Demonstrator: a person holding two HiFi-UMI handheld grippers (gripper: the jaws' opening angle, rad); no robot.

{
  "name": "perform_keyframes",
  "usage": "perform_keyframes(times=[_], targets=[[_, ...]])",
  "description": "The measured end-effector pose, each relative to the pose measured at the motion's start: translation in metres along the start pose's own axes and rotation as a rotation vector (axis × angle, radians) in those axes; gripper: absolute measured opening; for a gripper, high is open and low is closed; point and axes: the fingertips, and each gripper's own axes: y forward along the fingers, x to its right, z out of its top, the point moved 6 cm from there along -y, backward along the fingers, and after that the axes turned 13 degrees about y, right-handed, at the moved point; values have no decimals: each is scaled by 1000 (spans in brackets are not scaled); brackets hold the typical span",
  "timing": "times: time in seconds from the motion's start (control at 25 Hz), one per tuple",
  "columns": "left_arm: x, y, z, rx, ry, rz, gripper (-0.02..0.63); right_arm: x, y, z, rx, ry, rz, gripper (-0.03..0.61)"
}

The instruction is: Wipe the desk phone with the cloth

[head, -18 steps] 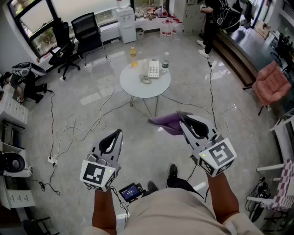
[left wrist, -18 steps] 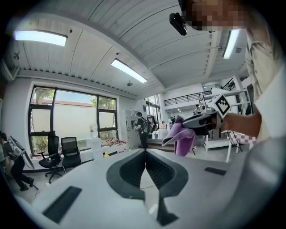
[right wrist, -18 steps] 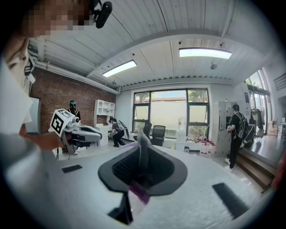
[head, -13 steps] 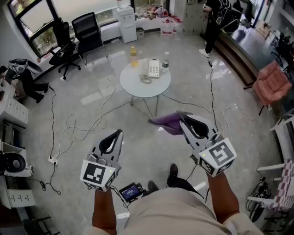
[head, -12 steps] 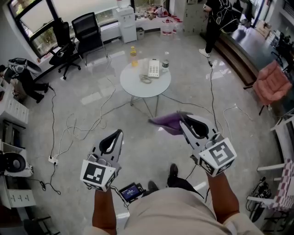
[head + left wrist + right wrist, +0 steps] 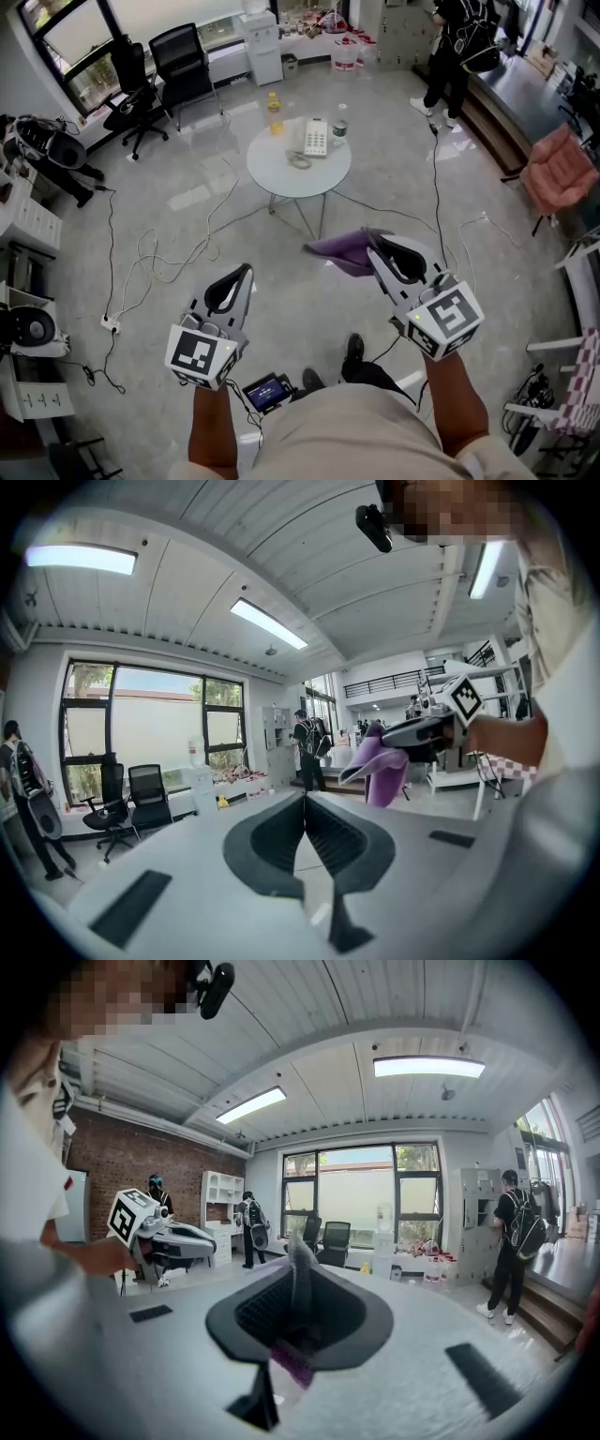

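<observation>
The white desk phone (image 6: 314, 138) lies on a round white table (image 6: 281, 173) far ahead of me, out of reach of both grippers. My right gripper (image 6: 372, 243) is held level in the air, shut on a purple cloth (image 6: 341, 251) that sticks out to the left of its tips. In the right gripper view the cloth (image 6: 299, 1269) is pinched between the dark jaws. My left gripper (image 6: 246, 270) hangs beside it, shut and empty; its jaws meet in the left gripper view (image 6: 305, 801), where the cloth (image 6: 380, 769) shows to the right.
A yellow bottle (image 6: 273, 112), a clear bottle (image 6: 339, 125) and a coiled cord (image 6: 298, 162) share the table. Cables (image 6: 155, 258) trail over the floor to a power strip (image 6: 110, 325). Office chairs (image 6: 178, 66) stand back left, a pink chair (image 6: 558, 164) right, a person (image 6: 455, 47) far back.
Both grippers have kept still with the cloth held. The person at the far back has stepped to the right, and the view has shifted slightly.
</observation>
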Motion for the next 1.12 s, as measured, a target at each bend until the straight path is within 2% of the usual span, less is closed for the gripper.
perform_keyframes(times=[0.28,0.44,0.96,1.12], targets=[[3,17,2,-33,6,22,9,25,9,-2,7,33,36,55],[5,42,5,-47,5,44,9,56,17,2,24,62,62,55],[15,137,40,-98,3,128,8,164,41,31,22,33,148,52],[19,157,31,-105,11,118,8,185,49,33,28,32,154,52]])
